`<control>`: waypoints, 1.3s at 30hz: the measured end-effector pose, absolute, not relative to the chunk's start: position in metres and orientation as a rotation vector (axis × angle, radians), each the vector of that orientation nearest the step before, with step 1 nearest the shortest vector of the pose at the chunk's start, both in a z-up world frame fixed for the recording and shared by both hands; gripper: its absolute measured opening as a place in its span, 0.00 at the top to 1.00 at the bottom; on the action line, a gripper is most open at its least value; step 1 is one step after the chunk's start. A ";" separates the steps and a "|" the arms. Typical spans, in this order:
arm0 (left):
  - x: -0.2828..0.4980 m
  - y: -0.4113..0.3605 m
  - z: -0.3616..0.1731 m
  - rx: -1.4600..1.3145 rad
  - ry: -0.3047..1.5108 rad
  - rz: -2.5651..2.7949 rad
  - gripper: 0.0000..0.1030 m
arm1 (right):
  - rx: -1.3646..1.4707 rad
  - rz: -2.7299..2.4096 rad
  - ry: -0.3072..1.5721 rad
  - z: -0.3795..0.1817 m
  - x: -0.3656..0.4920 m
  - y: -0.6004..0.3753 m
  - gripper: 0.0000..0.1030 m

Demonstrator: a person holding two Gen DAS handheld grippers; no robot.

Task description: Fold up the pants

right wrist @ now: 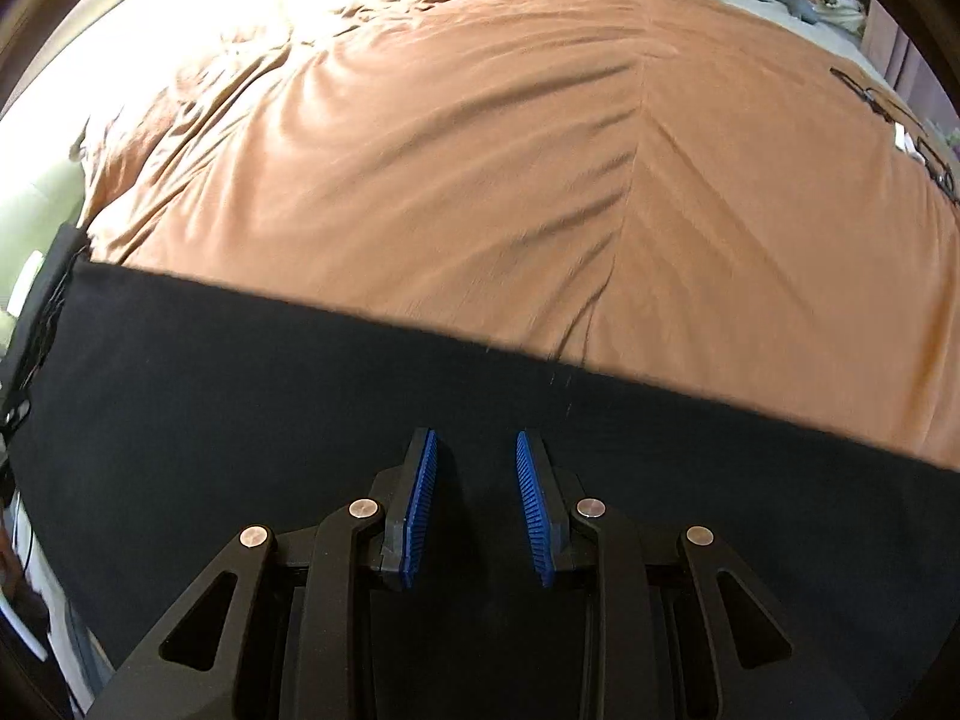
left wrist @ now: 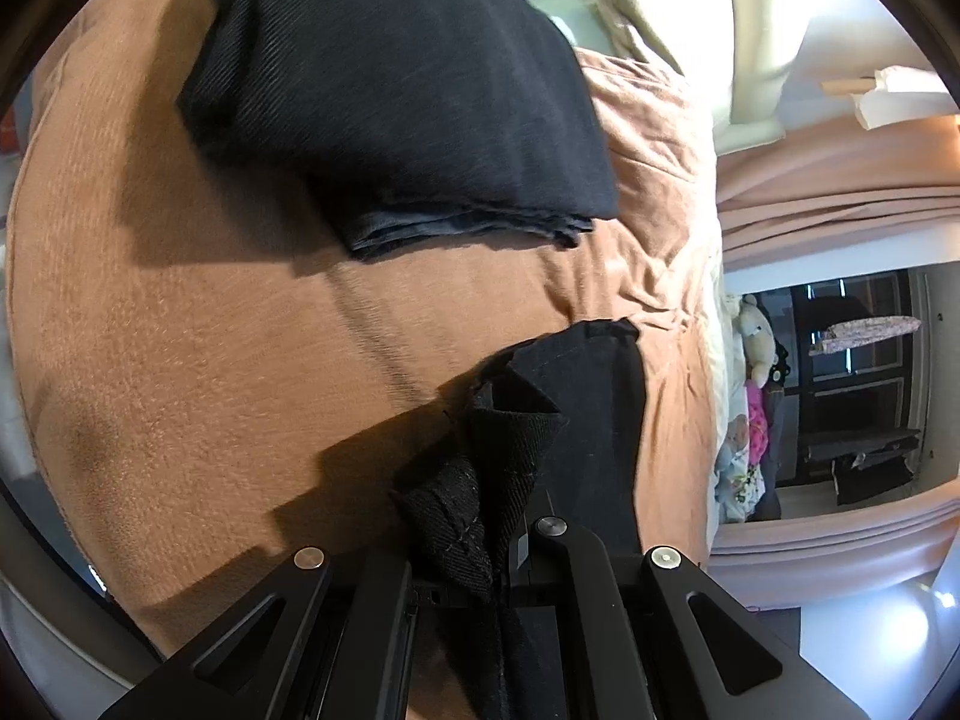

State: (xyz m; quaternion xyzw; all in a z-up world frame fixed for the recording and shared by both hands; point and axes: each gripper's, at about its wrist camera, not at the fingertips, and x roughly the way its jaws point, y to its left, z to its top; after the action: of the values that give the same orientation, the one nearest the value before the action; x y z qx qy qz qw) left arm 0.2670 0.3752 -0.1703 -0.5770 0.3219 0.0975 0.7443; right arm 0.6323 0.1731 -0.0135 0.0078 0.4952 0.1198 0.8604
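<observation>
The black pants (right wrist: pixel 240 396) lie as a flat dark band across the orange-brown bedspread (right wrist: pixel 480 180) in the right wrist view. My right gripper (right wrist: pixel 474 438) stands over them, open, with its blue pads (right wrist: pixel 423 492) apart and no cloth pinched between them. In the left wrist view my left gripper (left wrist: pixel 480 534) is shut on a bunched end of the black pants (left wrist: pixel 510 450), which stick up between the fingers and hide their tips. The rest of that cloth trails to the right over the bedspread (left wrist: pixel 210 330).
A folded dark garment (left wrist: pixel 390 90) lies farther up the bed. Cream bedding (left wrist: pixel 648 30) and pink curtains (left wrist: pixel 840 192) border the bed on the right, with soft toys (left wrist: pixel 753 330) beyond. A black strip-like object (right wrist: pixel 42 300) sits at the bed's left edge.
</observation>
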 end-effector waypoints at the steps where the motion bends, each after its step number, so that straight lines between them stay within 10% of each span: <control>1: 0.268 0.375 -0.167 -1.263 0.699 0.206 0.96 | 0.017 0.257 1.040 -0.014 0.628 0.173 0.76; 39: 0.338 0.248 0.084 -0.957 0.514 -0.245 0.96 | 0.275 0.380 0.944 0.003 0.446 0.094 0.73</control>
State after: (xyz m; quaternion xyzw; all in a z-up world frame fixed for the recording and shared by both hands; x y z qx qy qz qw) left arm 0.3384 0.2478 0.0841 -0.4540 0.2439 -0.1164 0.8490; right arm 0.4462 0.0943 0.0026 0.1311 0.4505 0.1814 0.8643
